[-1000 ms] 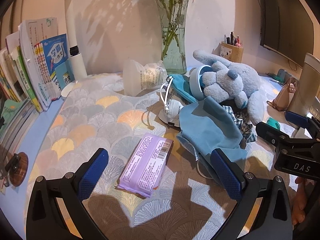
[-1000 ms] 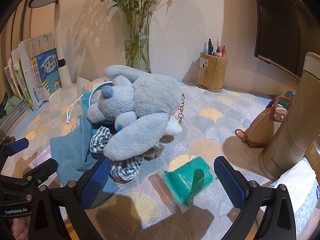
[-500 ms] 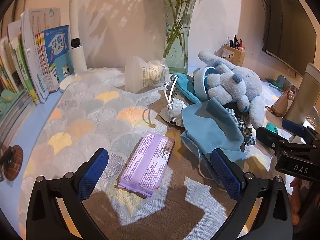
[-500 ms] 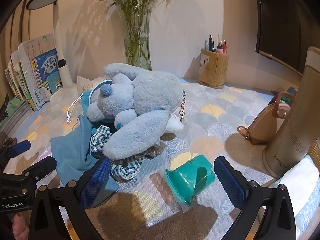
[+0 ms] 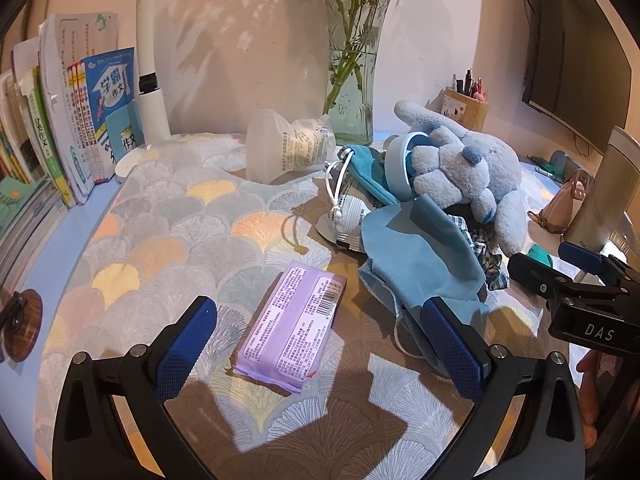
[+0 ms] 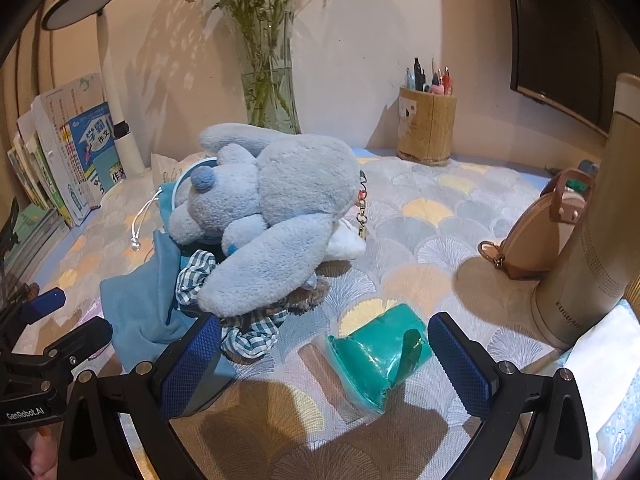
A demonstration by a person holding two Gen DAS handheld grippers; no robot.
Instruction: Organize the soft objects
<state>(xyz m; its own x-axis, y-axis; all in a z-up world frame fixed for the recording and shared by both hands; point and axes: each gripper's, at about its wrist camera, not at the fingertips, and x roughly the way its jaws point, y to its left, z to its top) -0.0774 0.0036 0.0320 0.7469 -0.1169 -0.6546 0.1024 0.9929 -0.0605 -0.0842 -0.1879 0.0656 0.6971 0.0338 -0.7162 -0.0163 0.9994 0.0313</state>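
Two grippers, both spread wide and empty. Left gripper (image 5: 320,344) hovered over flat purple plastic-wrapped tissue pack (image 5: 294,330), near left of fluffy blue plush rabbit (image 5: 468,176). Right gripper (image 6: 324,360) framed teal plastic-wrapped bundle (image 6: 378,354), probably soft; recommended: descend squarely, close gently across narrow width.

Right gripper (image 6: 324,354) spread wide, teal packet (image 6: 378,354) between its fingers, blue plush (image 6: 272,212) beyond

left gripper (image 5: 318,348) jaws spread wide, right gripper (image 6: 324,354) jaws likewise
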